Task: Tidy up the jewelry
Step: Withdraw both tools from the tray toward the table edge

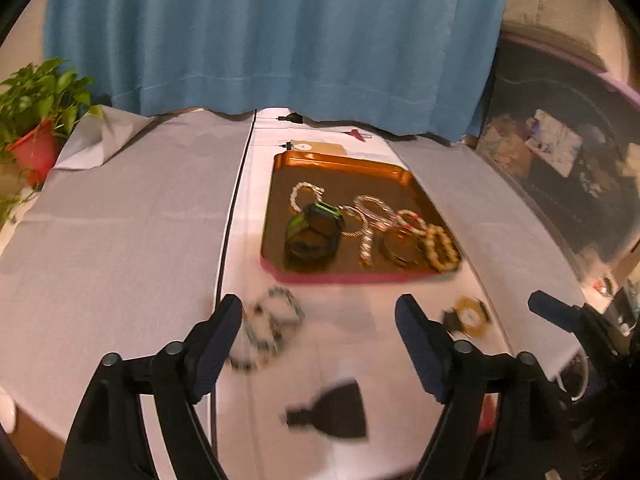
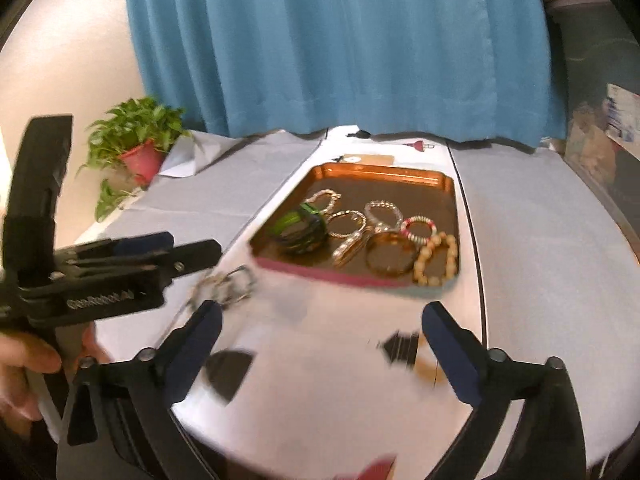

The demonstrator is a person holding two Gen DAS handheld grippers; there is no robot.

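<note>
A copper tray on the white cloth holds several bracelets: a green-black bangle, silver chains, a red-white bead ring, a gold bangle and a wooden bead bracelet. A beaded bracelet lies on the cloth just beyond my left gripper, which is open and empty. A yellow-black piece lies near my right gripper, also open and empty. The left gripper also shows in the right wrist view.
A potted plant stands at the table's far left. A blue curtain hangs behind. A black clip lies near the front edge. Cluttered shelves stand to the right.
</note>
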